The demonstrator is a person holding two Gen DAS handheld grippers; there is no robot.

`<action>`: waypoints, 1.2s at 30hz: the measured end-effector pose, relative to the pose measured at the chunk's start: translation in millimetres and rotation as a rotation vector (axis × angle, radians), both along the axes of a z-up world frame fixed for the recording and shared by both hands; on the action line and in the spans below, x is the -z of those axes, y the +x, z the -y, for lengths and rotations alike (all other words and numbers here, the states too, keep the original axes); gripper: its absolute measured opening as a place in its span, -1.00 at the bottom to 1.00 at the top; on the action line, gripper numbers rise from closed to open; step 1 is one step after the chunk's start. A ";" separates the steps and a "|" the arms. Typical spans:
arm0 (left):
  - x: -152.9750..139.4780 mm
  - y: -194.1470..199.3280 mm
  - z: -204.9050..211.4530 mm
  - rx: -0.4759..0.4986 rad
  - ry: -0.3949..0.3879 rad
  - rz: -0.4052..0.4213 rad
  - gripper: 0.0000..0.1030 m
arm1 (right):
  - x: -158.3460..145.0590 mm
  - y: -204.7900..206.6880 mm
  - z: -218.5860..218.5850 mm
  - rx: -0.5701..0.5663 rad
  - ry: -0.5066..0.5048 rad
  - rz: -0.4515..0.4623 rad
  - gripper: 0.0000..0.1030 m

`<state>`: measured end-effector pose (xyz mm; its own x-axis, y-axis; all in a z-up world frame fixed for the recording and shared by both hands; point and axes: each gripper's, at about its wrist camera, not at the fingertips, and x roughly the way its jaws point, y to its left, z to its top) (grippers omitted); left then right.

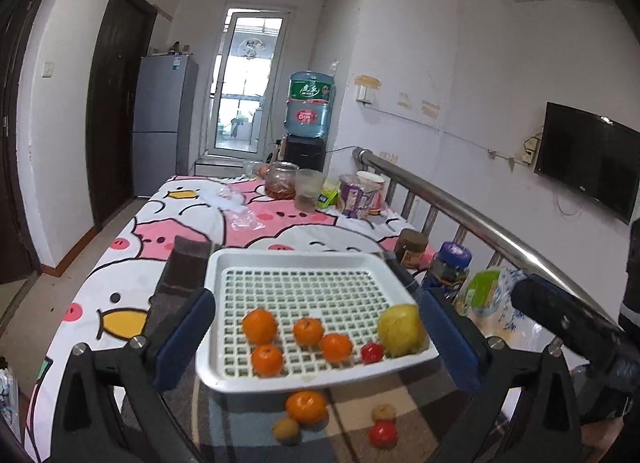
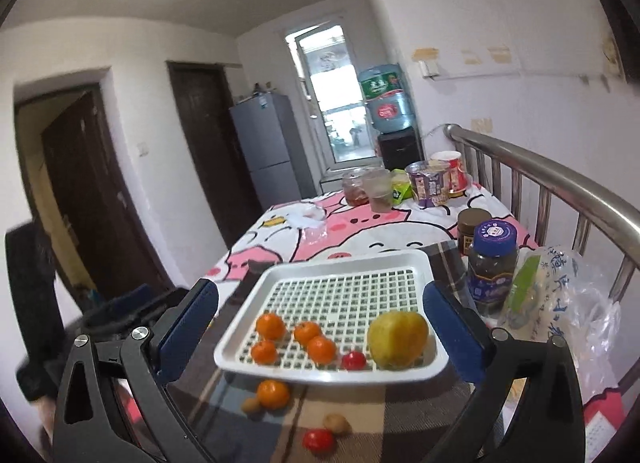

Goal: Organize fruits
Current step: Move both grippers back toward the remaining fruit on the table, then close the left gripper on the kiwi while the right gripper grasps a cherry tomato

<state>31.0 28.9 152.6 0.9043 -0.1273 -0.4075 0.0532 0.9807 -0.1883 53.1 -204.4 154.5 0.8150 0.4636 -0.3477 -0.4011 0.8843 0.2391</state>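
A white slotted tray (image 1: pixel 294 261) (image 2: pixel 348 263) sits on the table. In it lie several oranges (image 1: pixel 260 327) (image 2: pixel 271 325), a small red fruit (image 1: pixel 371 352) (image 2: pixel 353 359) and a yellow pear (image 1: pixel 401 329) (image 2: pixel 397 338). In front of the tray lie an orange (image 1: pixel 306 406) (image 2: pixel 273 393), two small brown fruits (image 1: pixel 285 429) (image 2: pixel 336 423) and a red fruit (image 1: pixel 383 433) (image 2: pixel 318 440). My left gripper (image 1: pixel 316 339) is open and empty, above the near fruits. My right gripper (image 2: pixel 320 339) is open and empty too.
Two dark jars (image 2: pixel 492 263) (image 2: pixel 474 229) and a plastic bag (image 2: pixel 560 295) stand right of the tray by a steel rail (image 2: pixel 560 179). Cups, a glass jar (image 1: pixel 282 179) and snack tubs (image 2: pixel 430 183) crowd the far table end.
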 end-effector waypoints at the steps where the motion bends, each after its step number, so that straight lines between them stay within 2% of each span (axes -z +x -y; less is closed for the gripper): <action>1: 3.4 -2.6 -1.3 -0.002 0.001 -0.001 1.00 | 4.2 -4.4 -1.6 -0.014 -0.015 0.011 1.00; 6: 32.2 -10.7 -3.2 0.002 0.030 -0.050 1.00 | 25.4 -17.2 -5.1 -0.048 -0.054 0.032 1.00; 10: 53.7 -14.1 0.2 0.010 0.068 -0.100 1.00 | 41.1 -18.9 -3.5 -0.064 -0.058 0.010 1.00; 15: 73.0 -12.9 0.2 0.018 0.079 -0.156 0.98 | 64.0 -13.1 0.1 -0.082 -0.053 -0.056 1.00; 24: 103.7 -1.2 7.5 0.066 0.116 -0.262 0.67 | 94.2 -2.6 -13.1 -0.138 -0.097 -0.174 0.98; 30: 119.9 6.8 8.0 0.082 0.121 -0.332 0.45 | 106.0 -1.9 -21.9 -0.177 -0.136 -0.231 0.76; 32: 123.5 8.3 6.6 0.087 0.112 -0.351 0.40 | 111.8 -2.2 -23.6 -0.185 -0.151 -0.251 0.59; 36: 126.9 10.9 3.7 0.089 0.094 -0.371 0.30 | 123.4 -1.4 -31.8 -0.222 -0.170 -0.299 0.45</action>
<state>41.9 25.2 25.7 0.6805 -0.1450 -0.7183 0.0838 0.9892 -0.1202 51.7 -172.6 31.1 0.5527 0.5324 -0.6411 -0.5217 0.8209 0.2320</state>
